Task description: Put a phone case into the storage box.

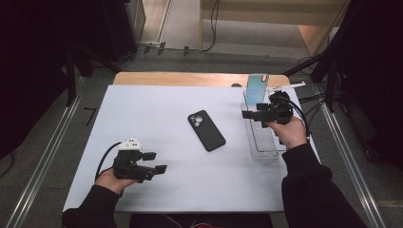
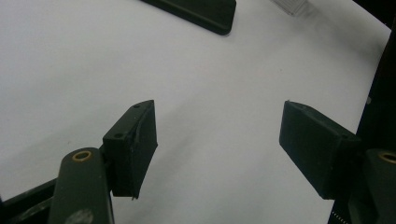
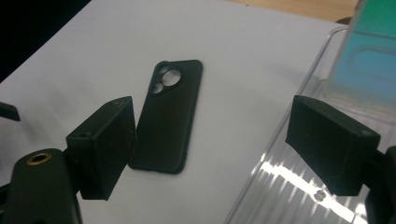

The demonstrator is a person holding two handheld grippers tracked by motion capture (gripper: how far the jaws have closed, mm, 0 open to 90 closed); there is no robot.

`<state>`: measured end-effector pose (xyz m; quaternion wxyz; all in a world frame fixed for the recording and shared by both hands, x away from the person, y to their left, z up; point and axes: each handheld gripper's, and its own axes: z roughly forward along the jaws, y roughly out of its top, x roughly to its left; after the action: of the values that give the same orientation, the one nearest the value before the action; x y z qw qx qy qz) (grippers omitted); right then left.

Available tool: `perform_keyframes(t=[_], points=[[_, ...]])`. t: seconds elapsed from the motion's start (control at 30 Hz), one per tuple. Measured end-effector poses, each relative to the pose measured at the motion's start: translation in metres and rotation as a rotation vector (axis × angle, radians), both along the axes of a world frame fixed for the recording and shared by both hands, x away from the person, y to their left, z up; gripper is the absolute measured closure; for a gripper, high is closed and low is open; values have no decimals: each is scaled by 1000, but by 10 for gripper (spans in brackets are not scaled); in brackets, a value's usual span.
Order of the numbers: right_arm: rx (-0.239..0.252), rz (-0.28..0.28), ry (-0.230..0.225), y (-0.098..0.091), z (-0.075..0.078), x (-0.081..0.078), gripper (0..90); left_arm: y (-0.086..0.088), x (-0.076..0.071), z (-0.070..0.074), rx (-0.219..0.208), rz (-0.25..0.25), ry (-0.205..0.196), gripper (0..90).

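One black phone case (image 3: 169, 115) beyond right gripper (image 3: 210, 144)

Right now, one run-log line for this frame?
left gripper: open, empty | right gripper: open, empty, above clear tray | black phone case: flat on table, untouched | phone: upright in tray

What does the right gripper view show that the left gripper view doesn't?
Right gripper view: the black phone case's camera cutouts, the clear plastic tray's rim, a teal phone standing in it, and the right tongs open over bare table. Left gripper view: the left tongs, open and empty. Both: the white table top and part of the case.
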<state>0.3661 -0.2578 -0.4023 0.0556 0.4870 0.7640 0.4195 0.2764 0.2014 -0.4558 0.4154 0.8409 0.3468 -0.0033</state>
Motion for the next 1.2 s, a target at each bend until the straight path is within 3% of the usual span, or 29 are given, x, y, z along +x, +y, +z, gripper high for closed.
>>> perform_keyframes(t=[0.3, 0.5, 1.0, 1.2], points=[[-13, 83, -17, 15, -5, -27, 144, 1, 0, 2, 1, -1, -1, 283], [-21, 150, -12, 24, -16, -50, 191, 3, 1, 3, -7, 1, -2, 282], [-6, 253, -50, 30, -33, -91, 229, 2, -1, 4, -19, -17, 6, 282], [-21, 302, -35, 32, -43, -104, 231, 3, -3, 5, -25, -17, 6, 282]])
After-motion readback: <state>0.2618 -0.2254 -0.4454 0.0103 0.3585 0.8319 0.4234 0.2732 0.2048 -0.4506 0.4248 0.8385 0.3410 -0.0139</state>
